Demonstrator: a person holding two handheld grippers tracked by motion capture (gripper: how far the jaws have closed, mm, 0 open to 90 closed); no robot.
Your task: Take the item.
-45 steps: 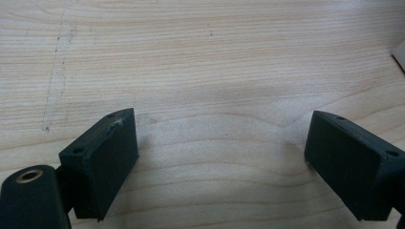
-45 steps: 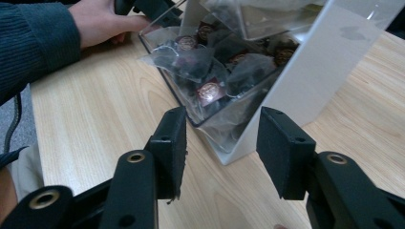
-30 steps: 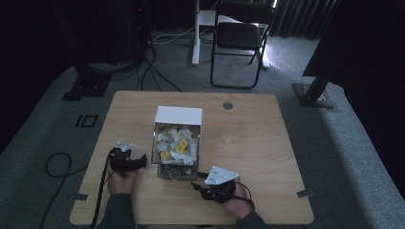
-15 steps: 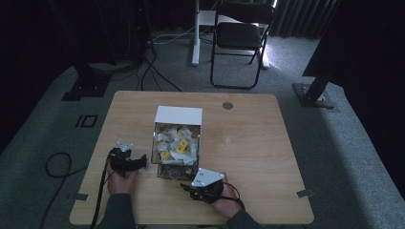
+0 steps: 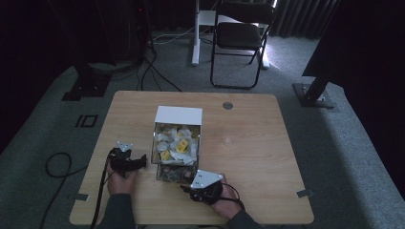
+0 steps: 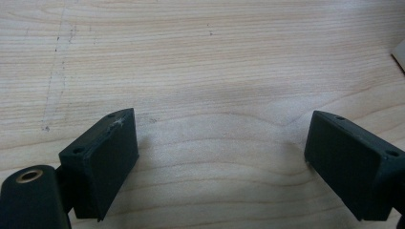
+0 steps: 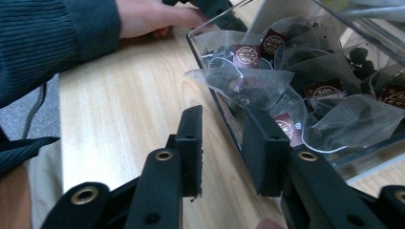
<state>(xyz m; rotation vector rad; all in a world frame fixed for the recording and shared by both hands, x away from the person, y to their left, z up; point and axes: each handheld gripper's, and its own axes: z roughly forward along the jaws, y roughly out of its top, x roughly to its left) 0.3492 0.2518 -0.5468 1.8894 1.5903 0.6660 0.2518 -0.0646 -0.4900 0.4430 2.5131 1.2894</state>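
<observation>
A clear box (image 5: pixel 175 164) with a white lid (image 5: pixel 178 115) stands mid-table and holds several pyramid tea bags (image 5: pixel 175 143). My left gripper (image 5: pixel 141 161) rests on the table just left of the box. Its jaws stand wide open over bare wood (image 6: pixel 219 162). My right gripper (image 5: pixel 185 188) lies at the box's near front corner. Its jaws (image 7: pixel 223 150) have just been closing and now stand a narrow gap apart. The box's clear wall (image 7: pixel 216 95) runs just ahead of that gap, and a tea bag (image 7: pixel 241 86) pokes over the wall. The pads press on nothing.
The wooden table (image 5: pixel 248 148) has bare room to the right of the box. The person's other hand and sleeve (image 7: pixel 57 33) lie beside the box. A folding chair (image 5: pixel 239 38) and cables stand on the floor beyond the table.
My right hand has shifted a little to the left along the box's front. The left hand has stayed where it was.
</observation>
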